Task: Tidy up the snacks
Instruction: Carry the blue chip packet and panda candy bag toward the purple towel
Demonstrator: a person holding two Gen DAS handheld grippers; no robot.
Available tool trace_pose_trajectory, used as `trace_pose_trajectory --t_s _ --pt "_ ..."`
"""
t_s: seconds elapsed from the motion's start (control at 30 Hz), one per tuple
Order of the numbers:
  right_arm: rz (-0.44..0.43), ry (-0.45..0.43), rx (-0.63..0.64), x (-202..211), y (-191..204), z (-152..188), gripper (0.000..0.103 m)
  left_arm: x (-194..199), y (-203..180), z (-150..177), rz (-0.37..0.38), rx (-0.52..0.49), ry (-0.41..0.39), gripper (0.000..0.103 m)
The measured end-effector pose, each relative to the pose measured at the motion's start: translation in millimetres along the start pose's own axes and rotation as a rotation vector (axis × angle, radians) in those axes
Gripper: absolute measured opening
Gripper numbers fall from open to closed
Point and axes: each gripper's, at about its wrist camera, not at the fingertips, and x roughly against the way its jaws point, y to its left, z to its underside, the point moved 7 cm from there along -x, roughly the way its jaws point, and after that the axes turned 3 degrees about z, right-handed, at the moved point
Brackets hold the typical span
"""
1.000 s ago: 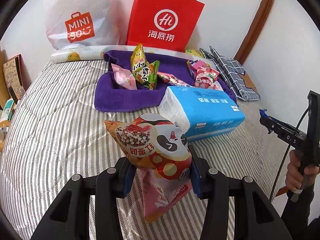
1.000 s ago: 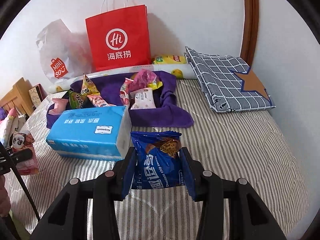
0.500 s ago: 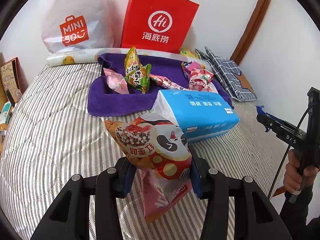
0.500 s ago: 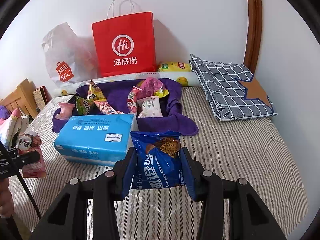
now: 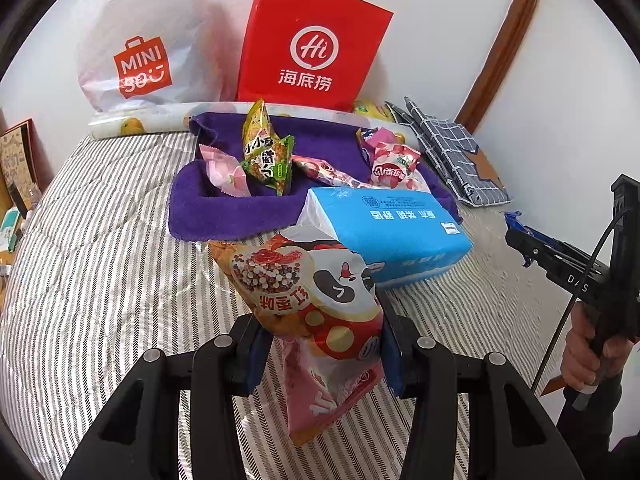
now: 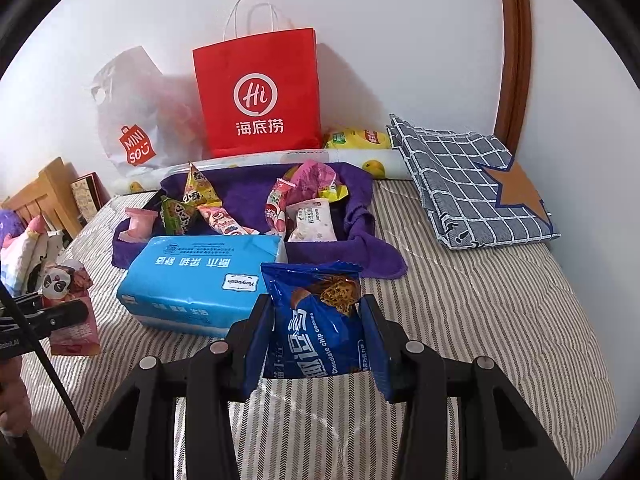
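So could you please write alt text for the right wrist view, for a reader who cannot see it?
The right tool grips a blue bag of chocolate chip cookies above a striped bed. Beyond it lie a blue tissue pack and a purple towel bearing small snack packets, with a red paper bag against the wall.

We see a panda snack bag (image 5: pixel 320 304) held up in the air, just in front of the blue tissue pack (image 5: pixel 392 232). A blue cookie bag (image 6: pixel 320 320) stands up, right beside that pack. More little snacks (image 5: pixel 264 152) lie behind it.
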Motion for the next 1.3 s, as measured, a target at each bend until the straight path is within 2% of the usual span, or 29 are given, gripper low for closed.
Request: trace_pose_trajectory --t_s 1.3 --pt "-0.005 -0.015 -0.013 0 -1 -9 0.042 -2 -12 -14 0.013 -0.027 -0.020 0.047"
